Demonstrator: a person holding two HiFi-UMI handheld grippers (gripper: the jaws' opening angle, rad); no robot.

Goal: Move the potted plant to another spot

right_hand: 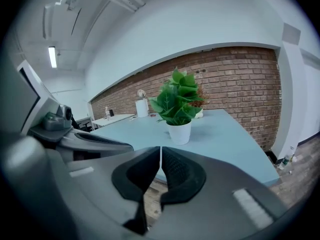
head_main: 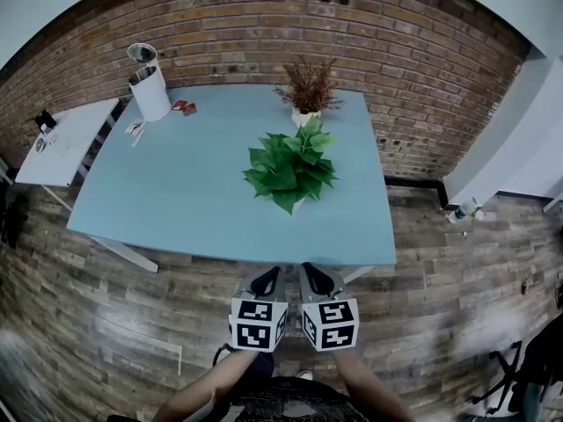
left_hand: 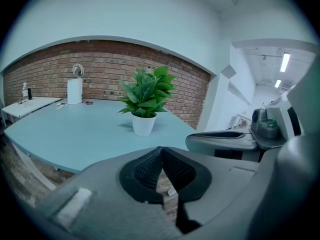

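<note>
From the head view, leaves of the potted plant [head_main: 290,170] largely hide its pot.

Light blue surface [head_main: 176,192], standing on plank floor [head_main: 106,306]. Green potted plant [head_main: 290,170] right of centre, white pot. Dried plant [head_main: 307,90] at far edge. White cylinder [head_main: 149,86] at far-left corner, small red items [head_main: 184,107] near it.

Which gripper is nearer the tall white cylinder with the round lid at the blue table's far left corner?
Left. The left gripper hangs off the blue table's near edge, the tall white cylinder far ahead to its left; the right gripper is beside it, farther right.
</note>
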